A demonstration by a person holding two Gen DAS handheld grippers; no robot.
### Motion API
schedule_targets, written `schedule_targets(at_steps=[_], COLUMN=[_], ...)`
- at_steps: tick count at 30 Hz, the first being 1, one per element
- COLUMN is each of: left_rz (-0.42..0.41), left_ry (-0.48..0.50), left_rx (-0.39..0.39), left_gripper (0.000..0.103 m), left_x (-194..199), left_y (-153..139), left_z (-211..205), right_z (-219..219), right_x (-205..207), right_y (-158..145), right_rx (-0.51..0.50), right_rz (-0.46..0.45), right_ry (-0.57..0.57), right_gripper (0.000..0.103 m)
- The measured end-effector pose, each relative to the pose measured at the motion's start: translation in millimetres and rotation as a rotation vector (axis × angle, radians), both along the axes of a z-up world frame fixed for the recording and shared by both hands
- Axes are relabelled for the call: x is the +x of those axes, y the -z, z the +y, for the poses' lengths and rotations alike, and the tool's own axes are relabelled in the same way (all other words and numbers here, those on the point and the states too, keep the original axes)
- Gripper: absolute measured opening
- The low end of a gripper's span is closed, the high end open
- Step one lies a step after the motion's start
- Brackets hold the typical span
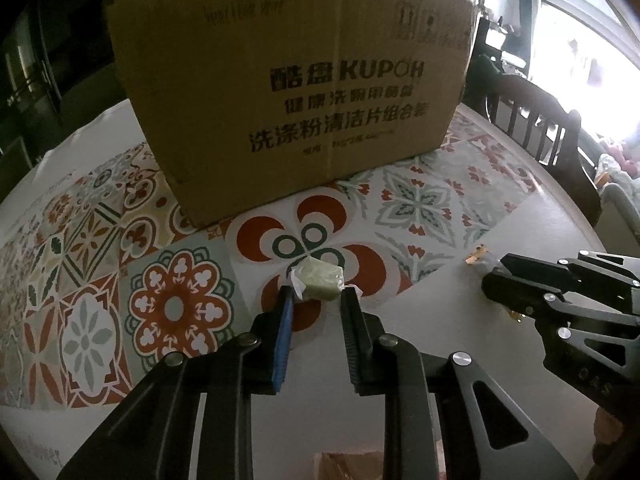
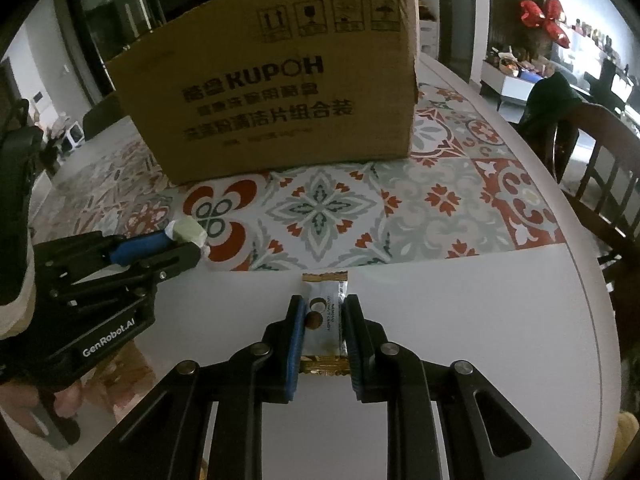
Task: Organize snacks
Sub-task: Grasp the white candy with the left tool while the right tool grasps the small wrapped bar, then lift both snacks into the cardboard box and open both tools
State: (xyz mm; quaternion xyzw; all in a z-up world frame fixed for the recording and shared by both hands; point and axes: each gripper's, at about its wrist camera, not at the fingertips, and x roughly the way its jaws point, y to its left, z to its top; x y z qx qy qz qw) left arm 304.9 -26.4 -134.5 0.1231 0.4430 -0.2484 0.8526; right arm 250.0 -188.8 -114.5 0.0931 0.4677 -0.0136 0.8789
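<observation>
Two snacks gripped, neither boxed yet.
The left gripper jaws clenched a pale green candy, the right gripper jaws a coconut candy packet, both low over the bench; the cardboard box stood beyond the jaws, awaiting them.

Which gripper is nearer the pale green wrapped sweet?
Left. The left gripper has its jaws closed on the green sweet; the right gripper sits off to the side, closed on a white candy packet.
</observation>
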Motion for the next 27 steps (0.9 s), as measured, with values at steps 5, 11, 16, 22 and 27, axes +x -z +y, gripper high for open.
schedule_targets(at_steps=[5, 11, 16, 22, 27], left_rz=[-0.013, -0.049, -0.079, -0.123, -0.164], left_ry=[-0.006, -0.023, -0.037, -0.054, -0.068], left_rx=[-0.015, -0.030, -0.053, -0.082, -0.103], left_gripper=[0.024, 0.024, 0.024, 0.024, 0.024], left_x=[-6, -14, -20, -25, -27], left_y=[-11, -28, -45, -69, -91], left_z=[3, 7, 10, 12, 12], right_z=[1, 4, 6, 8, 7], right_x=[-2, -5, -9, -12, -12], right_y=[-6, -18, -31, -52, -73], right_rx=[0.012, 0.028, 0.032, 0.031, 0.036], right_rz=[-0.021, -0.048, -0.080, -0.138, -0.186], right_ry=[-0.012, -0.028, -0.047, -0.066, -0.082], right_gripper=[0.021, 0.021, 0.021, 0.021, 0.021])
